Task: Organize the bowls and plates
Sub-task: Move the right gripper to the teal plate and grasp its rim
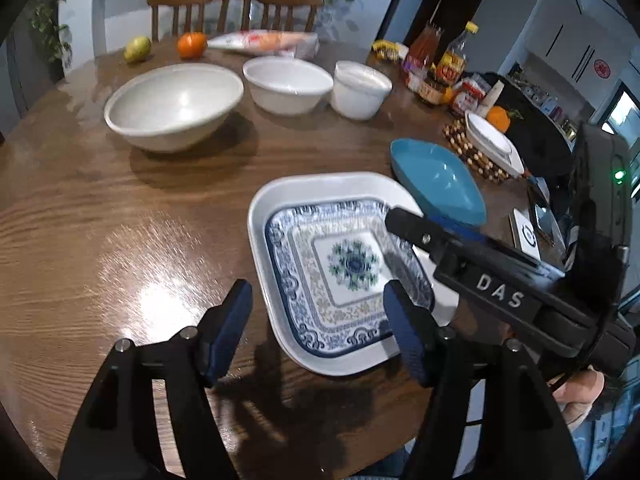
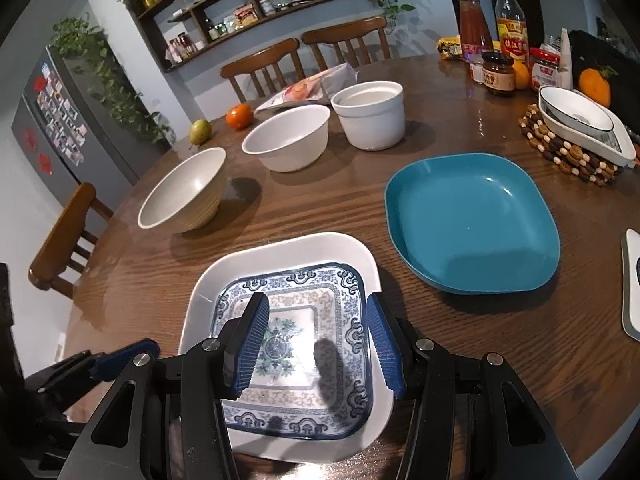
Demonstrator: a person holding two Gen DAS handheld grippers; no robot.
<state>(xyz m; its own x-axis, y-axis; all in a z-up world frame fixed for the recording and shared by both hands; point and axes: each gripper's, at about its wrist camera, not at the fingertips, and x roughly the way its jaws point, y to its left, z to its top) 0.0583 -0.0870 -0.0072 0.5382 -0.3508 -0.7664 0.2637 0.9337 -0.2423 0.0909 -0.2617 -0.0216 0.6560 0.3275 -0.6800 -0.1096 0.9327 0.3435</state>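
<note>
A blue-and-white patterned square plate [image 1: 344,256] [image 2: 304,292] lies nested in a larger white square plate [image 1: 260,208] [image 2: 224,272] near the table's front edge. My left gripper [image 1: 316,314] is open, straddling the stack's near left corner without pressing it. My right gripper [image 2: 318,316] hovers open over the patterned plate with nothing between its fingers. Beside the stack sits an empty teal plate [image 1: 440,188] [image 2: 472,220]. Further back stand a beige bowl [image 1: 172,104] [image 2: 184,192], a white bowl [image 1: 286,84] [image 2: 286,136] and a straight-walled white bowl [image 1: 360,88] [image 2: 370,114].
An orange [image 2: 239,115], a pear [image 2: 200,131] and a plastic packet lie at the far edge by two chairs. Bottles and jars [image 2: 498,72] crowd the back right. A white dish [image 2: 576,120] rests on a beaded trivet. A white device [image 2: 632,284] lies at the right edge.
</note>
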